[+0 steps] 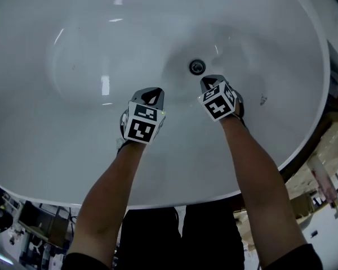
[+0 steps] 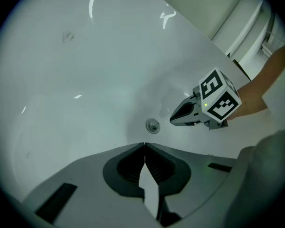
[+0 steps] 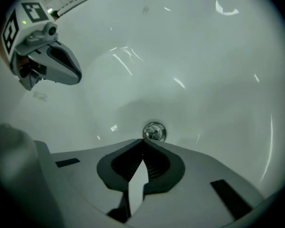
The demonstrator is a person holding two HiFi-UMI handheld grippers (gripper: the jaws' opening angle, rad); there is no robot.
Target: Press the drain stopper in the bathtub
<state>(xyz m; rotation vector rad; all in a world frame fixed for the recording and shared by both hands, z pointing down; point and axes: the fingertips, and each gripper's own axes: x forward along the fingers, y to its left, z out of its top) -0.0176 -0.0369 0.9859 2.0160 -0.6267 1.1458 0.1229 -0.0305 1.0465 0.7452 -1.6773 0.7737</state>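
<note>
Jaws pressed together and holding nothing, the right gripper (image 1: 210, 82) points at the round chrome drain stopper (image 1: 197, 67) just beyond its tips, low in the glossy white oval bathtub (image 1: 73, 49). The left gripper (image 1: 151, 92), likewise closed and empty, hangs beside it, the stopper farther ahead and slightly to its right.

Your left gripper (image 1: 151, 91) and right gripper (image 1: 212, 80): grey shells, dark ribbed jaw pads, small green light each. Each carries a white cube (image 1: 142, 122) with black square markers. Your sleeves (image 1: 79, 261) are dark, forearms bare.
</note>
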